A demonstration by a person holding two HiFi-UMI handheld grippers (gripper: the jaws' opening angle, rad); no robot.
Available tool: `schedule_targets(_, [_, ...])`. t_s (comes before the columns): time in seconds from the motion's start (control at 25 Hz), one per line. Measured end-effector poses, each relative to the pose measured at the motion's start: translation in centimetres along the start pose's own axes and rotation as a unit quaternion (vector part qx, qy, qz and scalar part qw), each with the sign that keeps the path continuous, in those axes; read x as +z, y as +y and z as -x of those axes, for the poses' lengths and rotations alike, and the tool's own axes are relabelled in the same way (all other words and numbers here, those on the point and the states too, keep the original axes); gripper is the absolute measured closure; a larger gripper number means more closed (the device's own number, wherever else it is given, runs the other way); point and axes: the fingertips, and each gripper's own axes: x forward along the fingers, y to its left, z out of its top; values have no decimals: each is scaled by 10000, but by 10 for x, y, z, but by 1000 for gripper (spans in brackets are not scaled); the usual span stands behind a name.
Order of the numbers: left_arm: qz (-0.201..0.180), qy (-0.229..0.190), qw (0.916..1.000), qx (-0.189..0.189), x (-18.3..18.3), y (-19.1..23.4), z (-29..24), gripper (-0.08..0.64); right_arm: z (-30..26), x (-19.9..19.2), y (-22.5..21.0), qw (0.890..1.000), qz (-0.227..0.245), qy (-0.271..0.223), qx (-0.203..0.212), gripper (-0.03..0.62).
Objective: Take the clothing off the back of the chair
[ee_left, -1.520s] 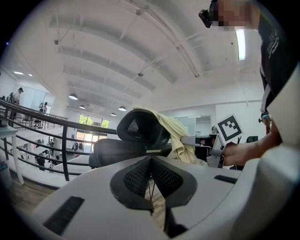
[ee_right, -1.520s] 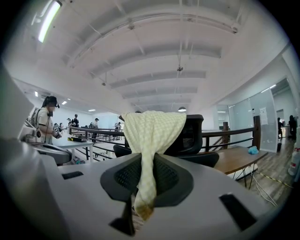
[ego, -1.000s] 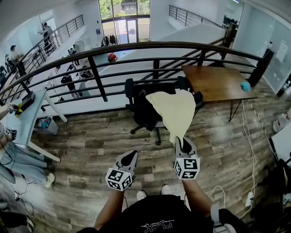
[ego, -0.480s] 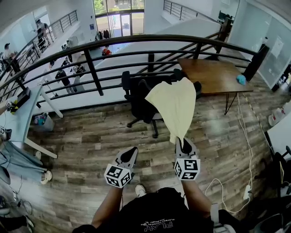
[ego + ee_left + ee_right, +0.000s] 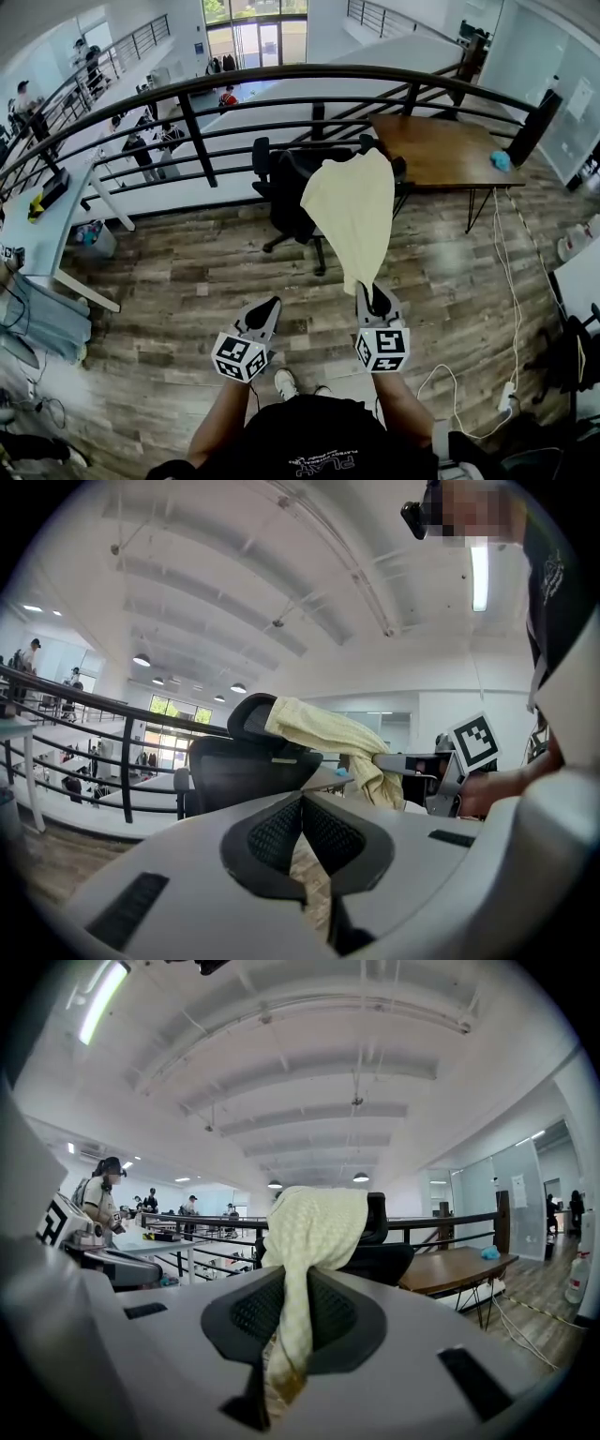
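Observation:
A pale yellow piece of clothing (image 5: 352,211) stretches from the back of the black office chair (image 5: 286,192) down to my right gripper (image 5: 372,298), which is shut on its lower end. In the right gripper view the cloth (image 5: 314,1227) runs out from between the jaws (image 5: 298,1274) and drapes over the chair's top (image 5: 389,1255). My left gripper (image 5: 269,307) hangs beside the right one, shut on nothing, and its pads (image 5: 302,799) meet at the tip. From the left gripper view I see the cloth (image 5: 323,731) over the headrest (image 5: 248,714) and the right gripper (image 5: 422,766) holding it.
A dark metal railing (image 5: 309,84) runs behind the chair. A wooden table (image 5: 441,150) stands to the chair's right with a blue thing (image 5: 503,161) on it. A white desk (image 5: 37,234) is at the left. Cables (image 5: 506,309) lie on the plank floor at right.
Both grippers have drawn back from the chair. The cloth now stretches longer and straighter between the chair back and the right gripper.

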Motion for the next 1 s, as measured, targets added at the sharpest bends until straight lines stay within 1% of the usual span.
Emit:
schedule_targets(0.16, [17, 70, 10000, 60, -10, -8, 9, 546, 13, -4, 4, 9999, -48, -36, 107, 529])
schedule_targets(0.4, [-22, 45, 9999, 98, -8, -18, 16, 546, 23, 1, 12, 9997, -28, -100, 237, 529])
schedule_targets(0.6, [-67, 21, 9999, 90, -7, -25, 20, 546, 31, -1, 17, 9996, 32, -89, 252, 529])
schedule_targets(0.76, [-91, 7, 9999, 99, -8, -36, 23, 546, 45, -4, 13, 9996, 138, -65, 255, 529])
schedule_targets(1.0, [-79, 28, 9999, 79, -13, -49, 26, 546, 57, 0, 9, 9994, 151, -141, 263, 529])
